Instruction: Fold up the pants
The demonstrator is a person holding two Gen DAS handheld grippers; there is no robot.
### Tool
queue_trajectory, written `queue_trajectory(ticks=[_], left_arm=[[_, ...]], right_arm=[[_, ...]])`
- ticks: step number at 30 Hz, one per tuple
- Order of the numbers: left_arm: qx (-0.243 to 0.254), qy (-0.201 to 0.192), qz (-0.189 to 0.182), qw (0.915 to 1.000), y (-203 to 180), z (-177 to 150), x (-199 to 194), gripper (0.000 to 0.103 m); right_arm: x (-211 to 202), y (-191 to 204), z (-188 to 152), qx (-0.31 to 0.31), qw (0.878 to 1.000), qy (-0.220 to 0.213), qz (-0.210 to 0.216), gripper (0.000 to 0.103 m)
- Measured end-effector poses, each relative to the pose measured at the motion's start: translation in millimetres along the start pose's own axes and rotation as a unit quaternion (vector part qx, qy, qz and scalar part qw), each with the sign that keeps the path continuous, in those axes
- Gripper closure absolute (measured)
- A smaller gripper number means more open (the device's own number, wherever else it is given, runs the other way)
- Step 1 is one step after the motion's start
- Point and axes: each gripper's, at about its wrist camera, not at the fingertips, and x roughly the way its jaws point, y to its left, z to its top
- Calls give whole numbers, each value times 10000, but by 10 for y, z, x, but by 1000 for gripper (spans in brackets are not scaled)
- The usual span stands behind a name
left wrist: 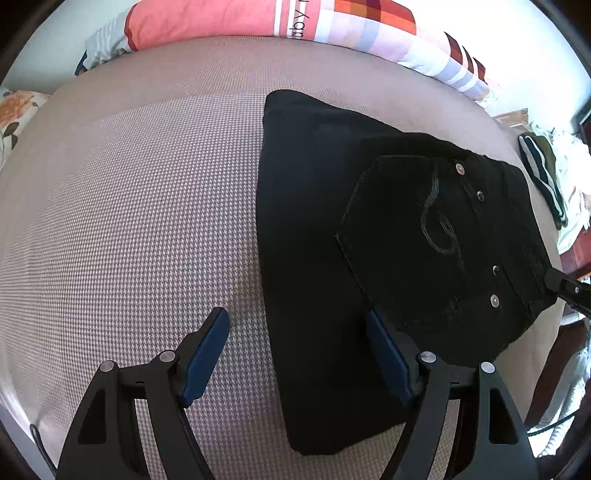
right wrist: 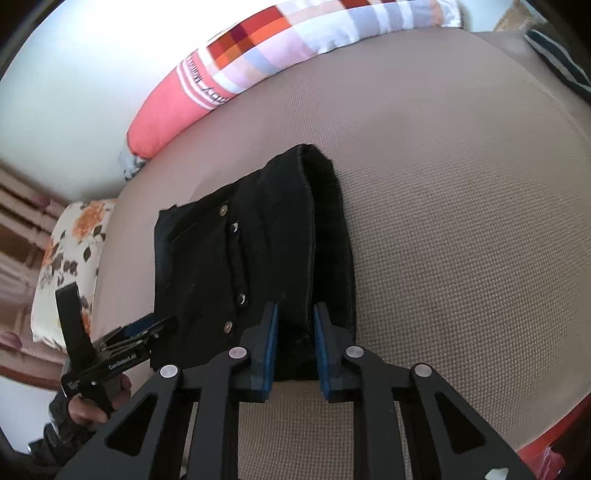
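To the left of the folded black pants [left wrist: 332,258] you are getting a wide bare stretch of the brown mattress cover [left wrist: 129,221], open for passing. On the far side, the rolled pink-and-plaid blanket [left wrist: 258,18] is lining the edge, and a floral pillow [right wrist: 70,258] is blocking the left end.

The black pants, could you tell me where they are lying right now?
The folded black pants lie on the beige bed cover, right of centre in the left wrist view, below the striped bolster, with the right gripper at their near edge.
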Motion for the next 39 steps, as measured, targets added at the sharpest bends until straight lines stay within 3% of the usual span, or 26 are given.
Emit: queue_trajectory(ticks=[7,15,22,39], left_arm=[[22,3,37,10000,-15,-58,-24,26],[200,12,101,9997,-129,-19,-16,26],[327,-56,161,9993,-200,-71,37,26],[77,-68,-76,9999,-107,-84,44,24]], right_arm=[[48,-13,-26,-13,9997,71,-252,93],[-87,80,-178,3,9985,-40,-548,94],[59,-22,-222,55,9971,176,-739,94],[61,-101,-150,374,9976,180,-560,85]])
